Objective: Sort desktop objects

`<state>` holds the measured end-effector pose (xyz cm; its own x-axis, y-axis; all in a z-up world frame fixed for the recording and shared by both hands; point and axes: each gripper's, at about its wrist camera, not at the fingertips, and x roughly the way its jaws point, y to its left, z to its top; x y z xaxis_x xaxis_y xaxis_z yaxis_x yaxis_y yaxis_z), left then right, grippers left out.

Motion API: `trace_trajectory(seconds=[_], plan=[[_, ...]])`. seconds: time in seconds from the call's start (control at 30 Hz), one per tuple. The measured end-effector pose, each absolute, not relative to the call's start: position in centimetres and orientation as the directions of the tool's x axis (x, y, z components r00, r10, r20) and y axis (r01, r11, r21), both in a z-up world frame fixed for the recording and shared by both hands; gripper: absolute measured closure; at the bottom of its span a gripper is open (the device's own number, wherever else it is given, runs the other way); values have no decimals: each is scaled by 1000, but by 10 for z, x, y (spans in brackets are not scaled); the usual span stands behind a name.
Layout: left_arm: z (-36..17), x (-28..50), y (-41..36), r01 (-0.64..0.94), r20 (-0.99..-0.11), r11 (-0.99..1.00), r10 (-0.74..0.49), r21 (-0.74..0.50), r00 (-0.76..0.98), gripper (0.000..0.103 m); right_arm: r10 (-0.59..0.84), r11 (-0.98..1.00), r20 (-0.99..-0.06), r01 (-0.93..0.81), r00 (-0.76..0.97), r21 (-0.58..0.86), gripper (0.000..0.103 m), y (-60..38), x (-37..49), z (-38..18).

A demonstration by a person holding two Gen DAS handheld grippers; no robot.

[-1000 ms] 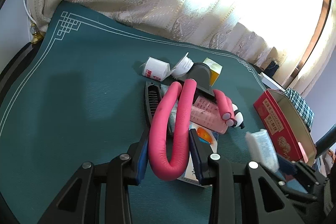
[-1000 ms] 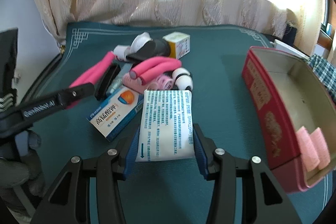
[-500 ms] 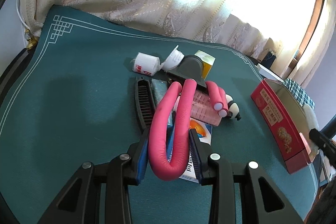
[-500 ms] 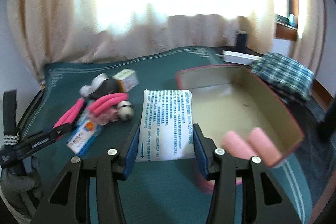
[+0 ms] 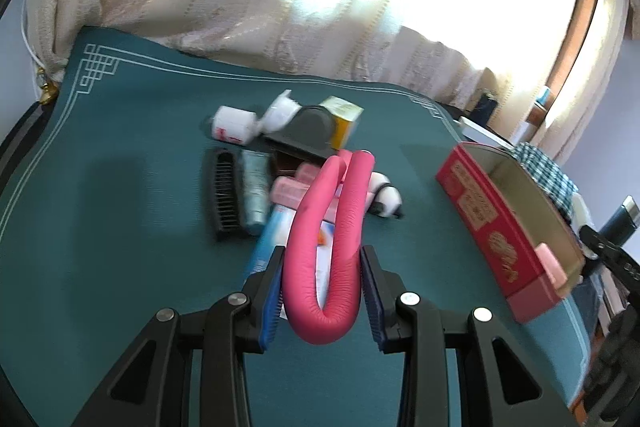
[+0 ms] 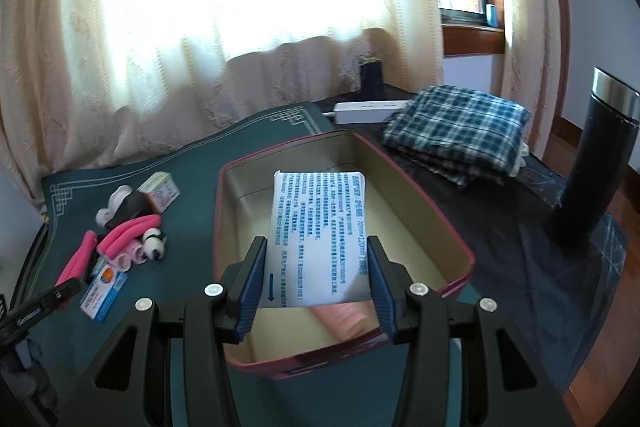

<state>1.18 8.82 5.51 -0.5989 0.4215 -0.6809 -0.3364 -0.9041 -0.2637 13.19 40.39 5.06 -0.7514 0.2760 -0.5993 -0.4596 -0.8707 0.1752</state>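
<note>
Desktop clutter is split between my two sets of jaws and a heap on the bench. My left gripper (image 5: 322, 301) has its jaws closed on a bent pink foam roller (image 5: 325, 259), folded into a U with the bend nearest me and both ends pointing away over the heap. My right gripper (image 6: 316, 291) has its jaws clamped on the sides of a flat white packet printed with blue text (image 6: 320, 239), held above the open red cardboard box (image 6: 420, 203). A pale pink foam roller (image 6: 344, 315) lies at the near end inside that box.

Left of the box, on the dark green bench mat (image 6: 192, 171), sits the heap: nearest, a blue and white medicine carton (image 6: 102, 291), then a black comb (image 5: 225, 199) beside a grey-blue tube (image 5: 254, 191), short pink rollers (image 6: 128, 233) and a small black-and-white panda figure (image 6: 154, 245). Further off lie a dark grey curved piece (image 5: 308, 133), a white bottle with red print (image 5: 232, 127) and a small yellow box (image 5: 342, 117).

Right of the red box, beyond the mat, are a folded blue checked cloth (image 6: 456, 131), a white power strip (image 6: 368, 109) and a tall black flask with a steel rim (image 6: 592, 155). Cream curtains (image 6: 200, 27) hang at the far edge.
</note>
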Motion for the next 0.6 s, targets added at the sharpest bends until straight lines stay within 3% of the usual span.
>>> trace_trajectory(seconds=[0.33,0.6], plan=[[84,39,146,-455,-661,-863,475,-220,-581,66,258,-871,-619,-456,-742,183,50,432,129,35],[90,55,195,-529,-677,-826,504,-196,-537,66,234,-858,-599,-452,-766,243,40,449,142,32]])
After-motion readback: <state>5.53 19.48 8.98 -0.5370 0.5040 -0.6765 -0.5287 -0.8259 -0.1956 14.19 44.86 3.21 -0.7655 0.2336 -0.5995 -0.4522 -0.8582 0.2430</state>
